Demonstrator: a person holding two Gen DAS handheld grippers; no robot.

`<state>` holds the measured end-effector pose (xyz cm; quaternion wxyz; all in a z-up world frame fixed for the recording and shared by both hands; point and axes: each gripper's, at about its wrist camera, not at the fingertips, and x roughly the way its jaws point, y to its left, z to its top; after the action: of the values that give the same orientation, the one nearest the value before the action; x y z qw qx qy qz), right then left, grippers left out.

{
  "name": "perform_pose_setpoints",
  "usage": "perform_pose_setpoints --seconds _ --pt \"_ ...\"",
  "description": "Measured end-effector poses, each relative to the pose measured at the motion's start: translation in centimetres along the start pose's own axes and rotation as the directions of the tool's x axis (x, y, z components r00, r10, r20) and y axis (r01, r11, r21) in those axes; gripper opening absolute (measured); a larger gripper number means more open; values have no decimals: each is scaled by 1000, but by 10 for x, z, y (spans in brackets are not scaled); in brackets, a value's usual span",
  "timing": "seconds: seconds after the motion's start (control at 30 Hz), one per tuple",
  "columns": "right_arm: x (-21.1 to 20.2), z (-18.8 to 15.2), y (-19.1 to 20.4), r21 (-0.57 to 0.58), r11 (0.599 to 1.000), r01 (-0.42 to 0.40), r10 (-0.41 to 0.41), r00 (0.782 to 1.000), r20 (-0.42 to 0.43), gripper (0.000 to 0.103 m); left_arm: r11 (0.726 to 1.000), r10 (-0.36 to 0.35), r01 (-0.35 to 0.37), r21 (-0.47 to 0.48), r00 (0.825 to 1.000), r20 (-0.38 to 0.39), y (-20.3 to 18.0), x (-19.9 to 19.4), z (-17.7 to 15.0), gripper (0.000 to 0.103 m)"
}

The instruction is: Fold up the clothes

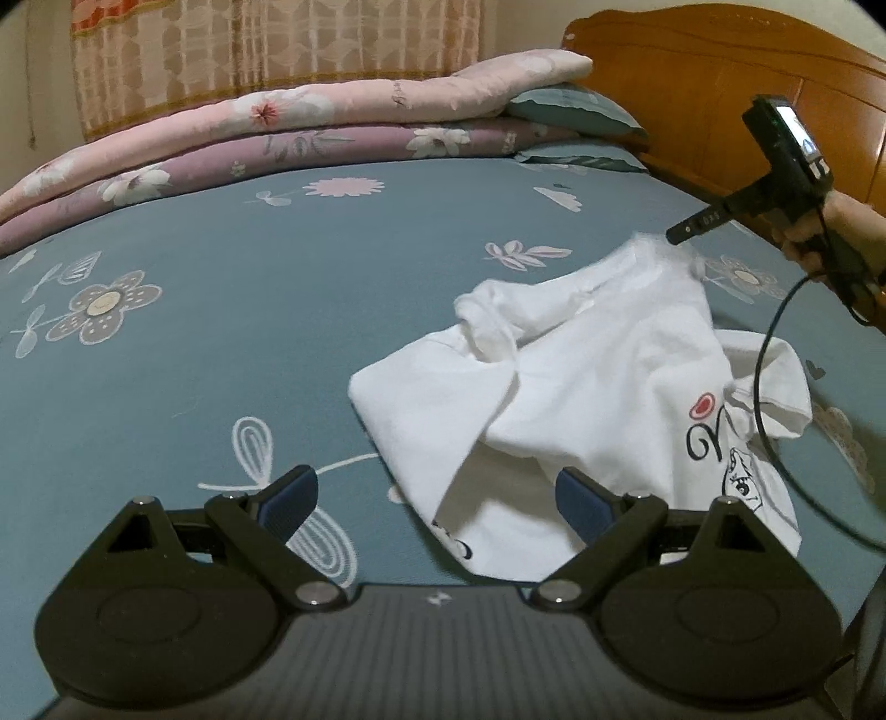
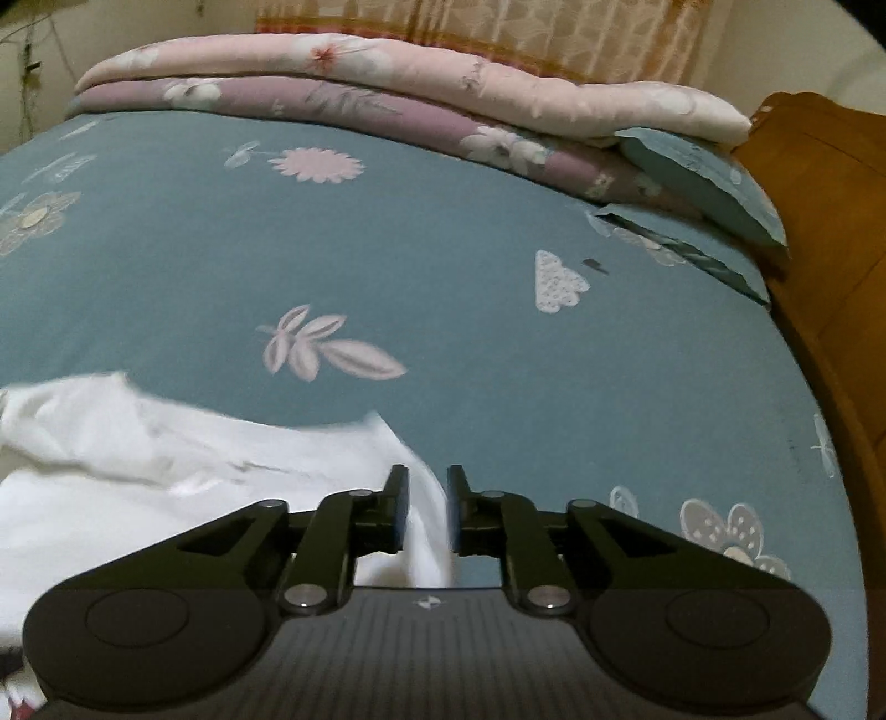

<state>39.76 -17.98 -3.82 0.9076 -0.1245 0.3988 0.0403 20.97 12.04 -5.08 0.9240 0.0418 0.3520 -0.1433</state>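
Shirt (image 1: 598,387): soft, light, limp (rumpled on bed (image 1: 221,343)). Grip at hem/shoulder seams. L gripper (image 1: 437,498) jaws wide apart, empty. R gripper (image 2: 427,512) nipping shirt edge.

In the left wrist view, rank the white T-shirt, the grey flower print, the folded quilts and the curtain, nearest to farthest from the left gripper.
1. White T-shirt, crumpled on the bed, right finger over its edge.
2. Grey flower print, on the bedsheet, far left.
3. Folded quilts, stacked along the bed's far edge.
4. Curtain, behind the quilts.

L tongs (image 1: 437,501) open over white tee (image 1: 598,387); R tongs (image 1: 678,235) lifting collar.
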Motion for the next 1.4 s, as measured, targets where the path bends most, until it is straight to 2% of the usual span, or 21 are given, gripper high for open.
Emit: perform_pose_setpoints --seconds 0.03,0.1,0.17,0.23,0.3,0.37,0.53,0.63,0.7,0.77,0.87,1.0,1.13,1.17,1.2,1.27,1.33,1.4 --pt "-4 -3 1 6 1000 -14 14 1000 -2 30 1000 -3 3 1 1000 2 -1 -1 1 92" --pt "-20 -8 6 12 999 -29 29 1000 11 59 1000 -8 8 3 1000 6 -3 -2 4 92" --pt "-43 -14 11 10 998 -56 56 998 35 67 1000 -13 13 6 1000 10 -5 -3 6 92" --pt "-64 -20 22 -2 991 -135 135 990 47 67 1000 -18 18 8 1000 15 -7 -4 9 92" --pt "-84 -30 36 -29 970 -240 241 970 44 68 1000 -23 23 10 1000 19 -9 -5 11 92" --pt "-95 -43 55 -63 949 -310 312 950 21 69 1000 -28 28 13 999 23 -11 -6 14 92" --pt "-103 -80 101 -141 895 -422 422 906 -31 69 998 -52 53 -39 998 25 -2 6 42 91" --pt "-91 -93 118 -127 870 -476 472 880 -60 69 996 -77 79 -50 996 38 1 18 68 85" --pt "-80 -100 123 -110 876 -470 464 883 -74 70 995 -86 87 -39 996 20 -1 34 87 73" --pt "-70 -106 126 -90 875 -475 469 879 -82 75 995 -99 99 -30 995 -5 -4 53 103 68" --pt "-65 -110 128 -96 878 -468 464 883 -67 87 991 -132 130 -36 989 -73 -9 86 117 66" --pt "-56 -116 130 -97 876 -473 468 881 -66 101 991 -134 132 -23 978 -160 -15 123 115 63" --pt "-45 -125 130 -91 874 -477 473 879 -59 103 988 -151 147 -35 961 -232 -15 145 108 56" --pt "-44 -127 129 -92 873 -478 476 878 -52 103 989 -149 145 -37 957 -249 -15 149 106 46" --pt "-42 -129 129 -94 872 -479 477 878 -47 103 989 -147 142 -39 953 -265 -14 153 104 31" --pt "-44 -128 130 -113 871 -477 474 879 -57 103 992 -126 116 -52 954 -272 -9 155 103 15" --pt "-48 -124 124 -73 870 -487 485 873 -49 103 991 -125 109 -79 962 -243 -1 150 106 11" --pt "-53 -121 108 -56 878 -476 476 879 -16 103 990 -120 101 -102 972 -201 7 142 111 10"
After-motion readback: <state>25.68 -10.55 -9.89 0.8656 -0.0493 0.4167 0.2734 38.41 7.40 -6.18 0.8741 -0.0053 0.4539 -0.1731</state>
